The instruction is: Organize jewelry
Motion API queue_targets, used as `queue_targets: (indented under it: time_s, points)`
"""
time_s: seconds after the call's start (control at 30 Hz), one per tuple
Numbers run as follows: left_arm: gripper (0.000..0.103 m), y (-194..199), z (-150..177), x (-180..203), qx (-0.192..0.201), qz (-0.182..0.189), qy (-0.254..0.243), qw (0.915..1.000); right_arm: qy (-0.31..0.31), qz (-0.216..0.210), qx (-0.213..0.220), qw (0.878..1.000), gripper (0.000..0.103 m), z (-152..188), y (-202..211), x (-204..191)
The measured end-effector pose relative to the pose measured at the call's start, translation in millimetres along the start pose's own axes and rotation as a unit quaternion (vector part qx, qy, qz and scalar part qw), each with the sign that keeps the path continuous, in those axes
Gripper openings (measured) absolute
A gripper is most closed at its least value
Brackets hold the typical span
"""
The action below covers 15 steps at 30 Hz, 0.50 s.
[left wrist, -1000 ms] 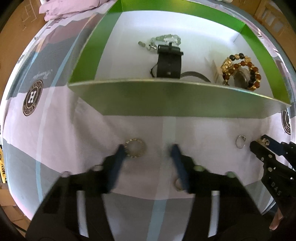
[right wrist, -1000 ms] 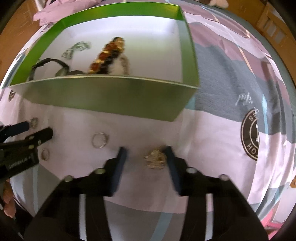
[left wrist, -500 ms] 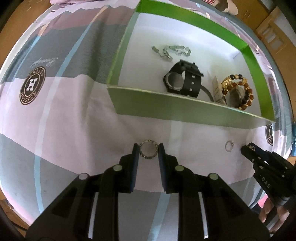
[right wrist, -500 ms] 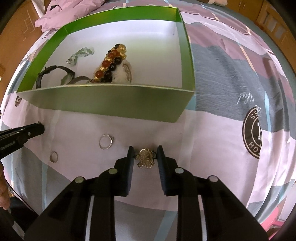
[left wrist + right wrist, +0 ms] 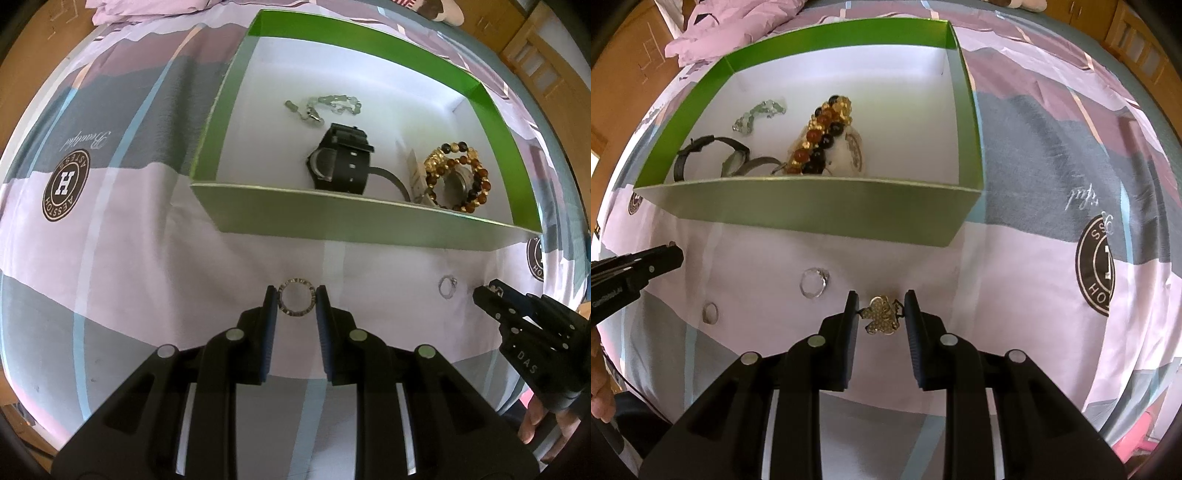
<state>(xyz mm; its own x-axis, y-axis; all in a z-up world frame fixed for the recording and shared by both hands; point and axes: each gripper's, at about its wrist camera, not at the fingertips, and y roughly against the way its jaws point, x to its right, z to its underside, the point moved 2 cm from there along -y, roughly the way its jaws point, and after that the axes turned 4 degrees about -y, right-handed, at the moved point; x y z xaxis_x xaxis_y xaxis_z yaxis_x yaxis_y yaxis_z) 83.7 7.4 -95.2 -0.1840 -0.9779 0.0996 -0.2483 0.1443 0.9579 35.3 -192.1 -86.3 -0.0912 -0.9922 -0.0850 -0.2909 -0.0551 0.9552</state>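
Both grippers have just closed and risen off the bedspread before the green box: the left gripper pinches the beaded ring, the right gripper the gold clover charm. Either thin piece, held only by its edges, could twist free and drop short of the box wall.

I log: round studded ring pinched upright; gold clover brooch likewise pinched. Silver ring and plain band lie flat on the sheet. Green box holds watch, bead bracelet, silver chain.
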Motion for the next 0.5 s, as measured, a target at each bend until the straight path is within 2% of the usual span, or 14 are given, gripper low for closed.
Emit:
queue_targets:
  time_s: [0.27,0.5]
  points:
    - [0.021,-2,0,8,0.006,-0.027,-0.012,0.9995,0.004,0.002,0.0,1.0,0.025,-4,-4,-6]
    - [0.021,-3,1,14,0.004,-0.029,-0.019,0.9994,0.004,0.002,-0.001,1.0,0.025,-3,-6,-6]
